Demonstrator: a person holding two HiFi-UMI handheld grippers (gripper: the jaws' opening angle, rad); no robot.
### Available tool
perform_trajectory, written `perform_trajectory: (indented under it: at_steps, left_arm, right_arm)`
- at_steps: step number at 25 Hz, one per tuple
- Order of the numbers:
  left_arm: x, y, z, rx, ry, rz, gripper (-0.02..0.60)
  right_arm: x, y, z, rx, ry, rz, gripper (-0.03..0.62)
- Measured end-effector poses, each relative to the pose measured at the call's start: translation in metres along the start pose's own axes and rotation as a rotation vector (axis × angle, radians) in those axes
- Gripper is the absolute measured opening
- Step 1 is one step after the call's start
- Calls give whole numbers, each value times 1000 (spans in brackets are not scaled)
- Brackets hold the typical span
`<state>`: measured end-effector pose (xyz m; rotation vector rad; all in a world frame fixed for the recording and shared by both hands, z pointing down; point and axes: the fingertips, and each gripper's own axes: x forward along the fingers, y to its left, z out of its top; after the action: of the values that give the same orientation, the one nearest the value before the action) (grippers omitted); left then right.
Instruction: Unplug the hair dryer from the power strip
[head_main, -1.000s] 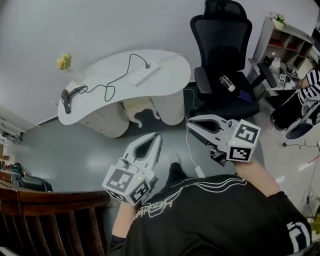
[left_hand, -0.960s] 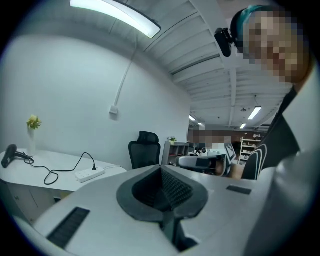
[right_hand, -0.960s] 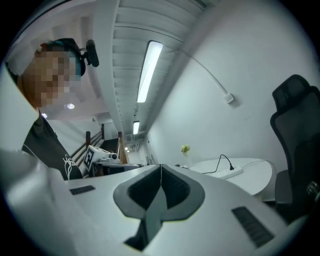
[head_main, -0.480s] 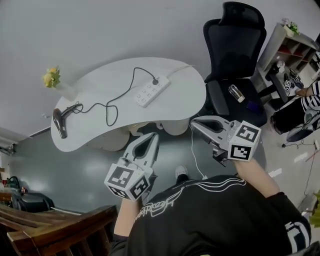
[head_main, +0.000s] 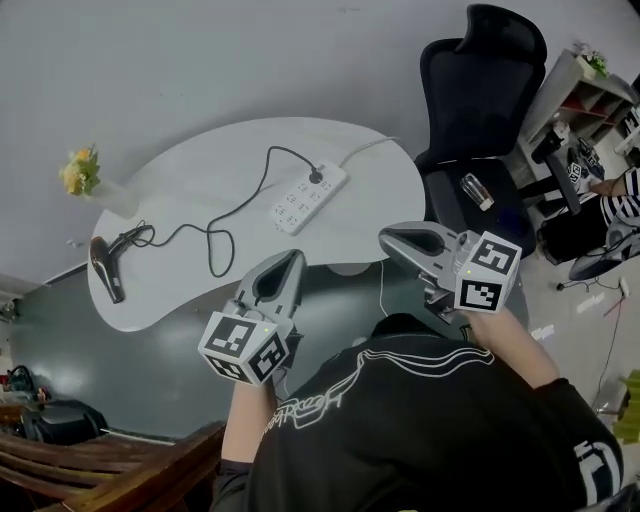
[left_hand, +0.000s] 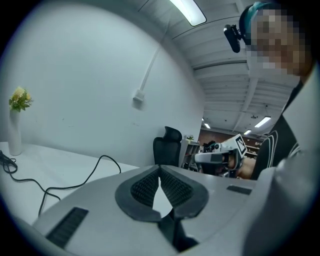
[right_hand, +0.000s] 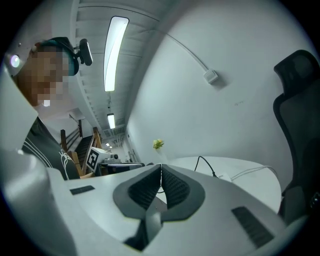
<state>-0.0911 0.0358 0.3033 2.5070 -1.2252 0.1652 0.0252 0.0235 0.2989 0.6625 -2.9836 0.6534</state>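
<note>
Both grippers hung short of the desk (head_main: 180, 190) with nothing in them. The left gripper (head_main: 294, 256) had its jaws pressed together, and so did the right gripper (head_main: 386, 237), as each gripper's own view showed.

In the head view, the one power strip (head_main: 310, 197) lay on the desk, well apart from both grippers. It was at about 12 o'clock from the left gripper and 10 o'clock from the right. One black plug (head_main: 316, 178) sat in the strip's far end. From it a single black cord (head_main: 240, 200) curled across the desk toward 8 o'clock. It ended at the one hair dryer (head_main: 105, 268), which lay flat near the desk's left edge, at roughly 9 o'clock from the left gripper and well apart from it.

Farther off, one vase (head_main: 85, 175) of yellow flowers stood at 11 o'clock from the dryer. One black chair (head_main: 480, 100) stood beside the desk's right end, at 1 o'clock from the right gripper.
</note>
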Motion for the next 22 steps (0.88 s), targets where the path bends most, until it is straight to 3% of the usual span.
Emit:
perform_trajectory:
  at_steps: [6, 11, 22]
  left_arm:
    - [38, 26, -7, -14, 63, 13, 5]
    - [76, 67, -9, -30, 112, 68, 11]
    - [127, 151, -60, -108, 280, 142, 151]
  right_arm:
    - [18, -42, 5, 54, 6, 15, -3]
    - [42, -86, 11, 95, 26, 36, -3]
    - [85, -148, 2, 156, 111, 82, -3]
